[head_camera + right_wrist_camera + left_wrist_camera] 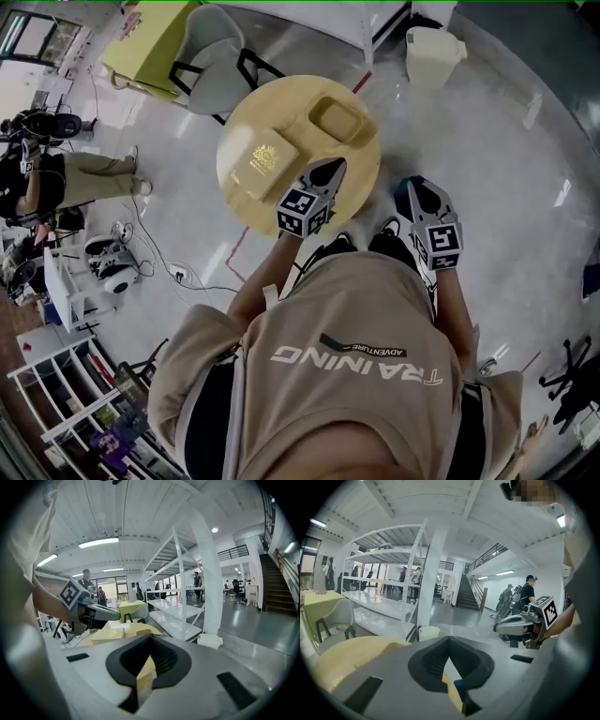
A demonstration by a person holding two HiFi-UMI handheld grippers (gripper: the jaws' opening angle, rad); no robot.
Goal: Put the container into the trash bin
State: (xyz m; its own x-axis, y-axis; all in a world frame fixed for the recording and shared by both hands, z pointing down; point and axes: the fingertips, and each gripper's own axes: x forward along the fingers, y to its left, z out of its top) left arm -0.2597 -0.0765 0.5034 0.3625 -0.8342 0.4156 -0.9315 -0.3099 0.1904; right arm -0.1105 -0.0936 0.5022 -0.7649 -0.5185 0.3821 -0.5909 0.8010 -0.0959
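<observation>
Zero steps done, I judged. Left gripper (330, 171) jaws closed, empty; right gripper (417, 187) jaws together, empty too. Container (262, 159) lay on table (361, 173) just ahead-left of left gripper; trash bin (431, 54) stood well beyond right gripper. Grasp, carry, drop all remained.

Big open hall with a shiny pale grey floor (497, 122) that mirrors the lights. There's a small round yellow table (281, 101), a grey plastic chair with black legs (217, 67) just beside it, and past that a square yellow-green table (150, 45). A tall white metal shelving rack (382, 578) stands next to a fat white square pillar (433, 583). Dark staircase (465, 596) at the back, with a railed mezzanine (492, 555) above. White ceiling, long strip lights (98, 542). Loose cables (155, 239) snake over the floor.
</observation>
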